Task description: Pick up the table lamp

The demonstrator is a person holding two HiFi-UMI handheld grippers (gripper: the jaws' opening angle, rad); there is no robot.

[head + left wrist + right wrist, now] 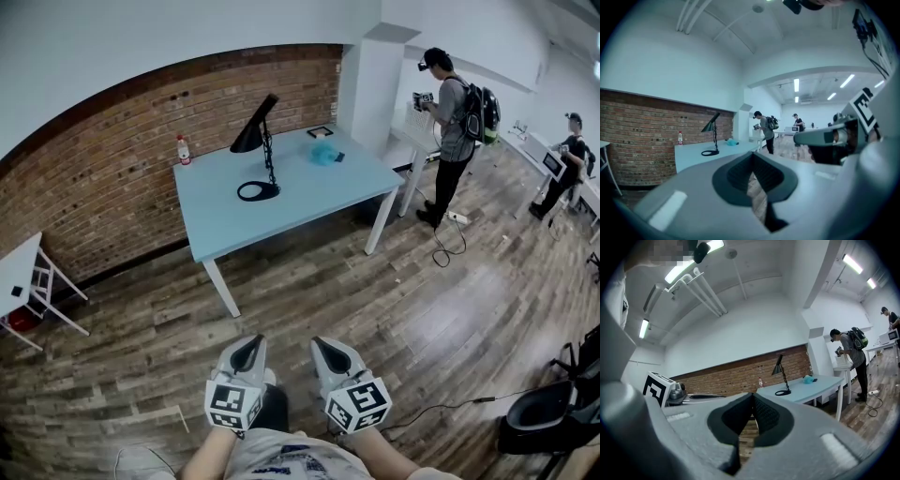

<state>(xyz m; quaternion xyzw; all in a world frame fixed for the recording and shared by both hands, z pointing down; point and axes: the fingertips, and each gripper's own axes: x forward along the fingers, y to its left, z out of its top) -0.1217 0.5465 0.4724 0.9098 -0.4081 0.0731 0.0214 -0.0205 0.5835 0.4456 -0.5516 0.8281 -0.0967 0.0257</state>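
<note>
The left hand-held gripper (246, 354) and the right hand-held gripper (330, 356) are hovering side by side over the wooden floor (309, 291), jaws closed, gripping nothing. Well ahead, the black table lamp (251, 137) is standing upright on the pale blue table (291, 211), near a small bottle (184, 150).

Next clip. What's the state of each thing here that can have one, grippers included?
table lamp: upright on the table, not held, shade angled down.
bottle: upright, at the table's back edge by the brick wall.
teal object: lying on the table, apart from the lamp.
left gripper: shut, empty, over the floor short of the table.
right gripper: shut, empty, beside the left one.
</note>
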